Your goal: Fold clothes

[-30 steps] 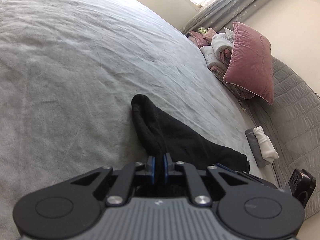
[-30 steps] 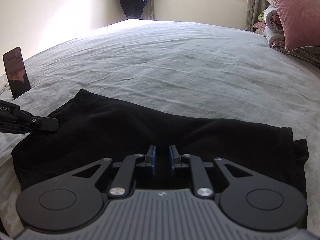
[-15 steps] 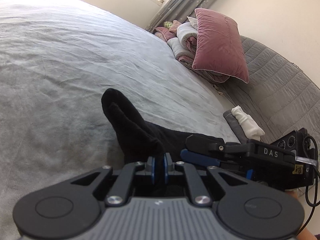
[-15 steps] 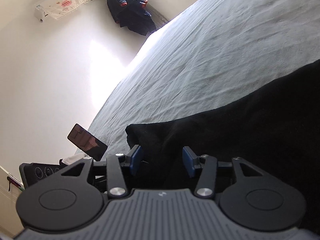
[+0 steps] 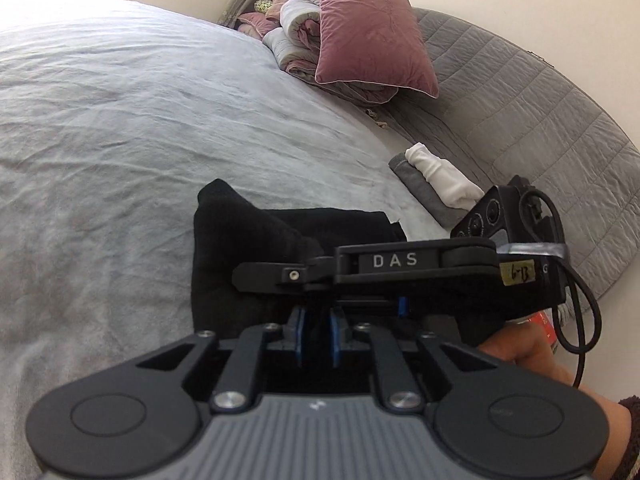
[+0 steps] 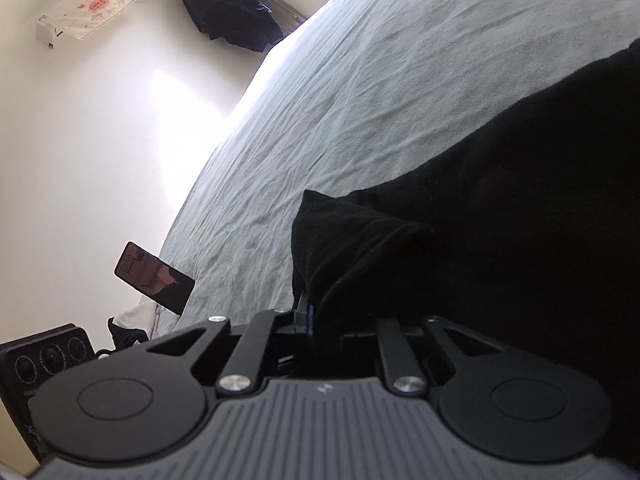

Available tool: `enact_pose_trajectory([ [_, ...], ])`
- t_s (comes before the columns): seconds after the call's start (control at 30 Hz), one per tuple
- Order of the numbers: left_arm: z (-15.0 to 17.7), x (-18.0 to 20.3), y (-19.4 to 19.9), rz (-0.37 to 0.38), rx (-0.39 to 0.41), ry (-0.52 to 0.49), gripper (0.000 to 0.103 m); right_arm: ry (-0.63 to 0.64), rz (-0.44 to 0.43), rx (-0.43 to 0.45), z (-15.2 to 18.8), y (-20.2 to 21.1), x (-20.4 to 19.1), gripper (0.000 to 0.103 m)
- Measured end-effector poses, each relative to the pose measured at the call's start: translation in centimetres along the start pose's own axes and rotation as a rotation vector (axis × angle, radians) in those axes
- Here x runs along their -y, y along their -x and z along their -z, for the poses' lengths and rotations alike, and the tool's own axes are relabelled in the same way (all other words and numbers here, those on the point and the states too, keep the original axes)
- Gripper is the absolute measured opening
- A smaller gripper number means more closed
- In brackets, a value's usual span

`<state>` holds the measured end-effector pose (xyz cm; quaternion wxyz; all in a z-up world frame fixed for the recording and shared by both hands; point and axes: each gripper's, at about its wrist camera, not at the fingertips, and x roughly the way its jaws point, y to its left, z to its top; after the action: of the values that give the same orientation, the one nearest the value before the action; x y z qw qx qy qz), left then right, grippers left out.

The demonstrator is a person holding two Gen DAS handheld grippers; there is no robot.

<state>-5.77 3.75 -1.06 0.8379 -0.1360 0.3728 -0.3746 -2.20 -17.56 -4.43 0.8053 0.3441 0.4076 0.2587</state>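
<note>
Lying on the grey bed, the black garment is bunched just ahead of both grippers. The left gripper is clenched on a fold of it, jaws easing open slightly. The right gripper is closing on the cloth's near corner, fabric between its jaws. Both grip the same near edge, side by side, so the fold likely carries away across the bed. Folded white and grey clothes and a pink pillow lie well clear; a phone stands aside.
</note>
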Motion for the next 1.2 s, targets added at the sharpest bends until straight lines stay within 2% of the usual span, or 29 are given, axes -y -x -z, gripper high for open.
enact_pose_trajectory([
  [0.17,-0.2,0.0,2.5,0.049,0.071,-0.018,0.013,0.044,-0.006,0.047,-0.3,1.0,-0.9,0.012],
  [0.33,-0.7,-1.3,4.1,0.024,0.124,0.028,0.014,0.053,-0.019,0.111,-1.4,3.1,-0.5,0.012],
  [0.47,-0.6,-1.4,3.6,0.011,0.102,0.024,0.014,0.024,-0.026,0.165,-2.3,4.9,0.3,0.012],
  [0.63,0.4,1.2,0.2,0.034,0.005,-0.059,0.014,0.004,-0.019,0.215,-3.2,6.4,1.0,0.012],
  [0.8,0.9,3.6,-2.6,0.021,-0.084,-0.159,0.015,-0.033,0.094,0.234,-3.3,6.3,2.5,0.019],
  [0.9,0.1,3.2,-2.1,0.018,-0.074,-0.134,0.019,-0.096,0.097,0.204,-3.0,6.5,4.1,0.023],
  [1.0,-1.3,2.0,-1.1,-0.018,-0.032,-0.094,0.029,-0.135,0.072,0.182,-2.3,6.9,5.1,0.051],
  [1.07,-2.6,1.2,-1.1,-0.054,-0.035,-0.069,0.042,-0.134,0.059,0.167,-1.8,7.2,5.6,0.051],
  [1.2,-5.8,1.5,-2.6,-0.119,-0.055,-0.157,0.058,-0.124,0.044,0.145,-0.9,7.9,6.1,0.051],
])
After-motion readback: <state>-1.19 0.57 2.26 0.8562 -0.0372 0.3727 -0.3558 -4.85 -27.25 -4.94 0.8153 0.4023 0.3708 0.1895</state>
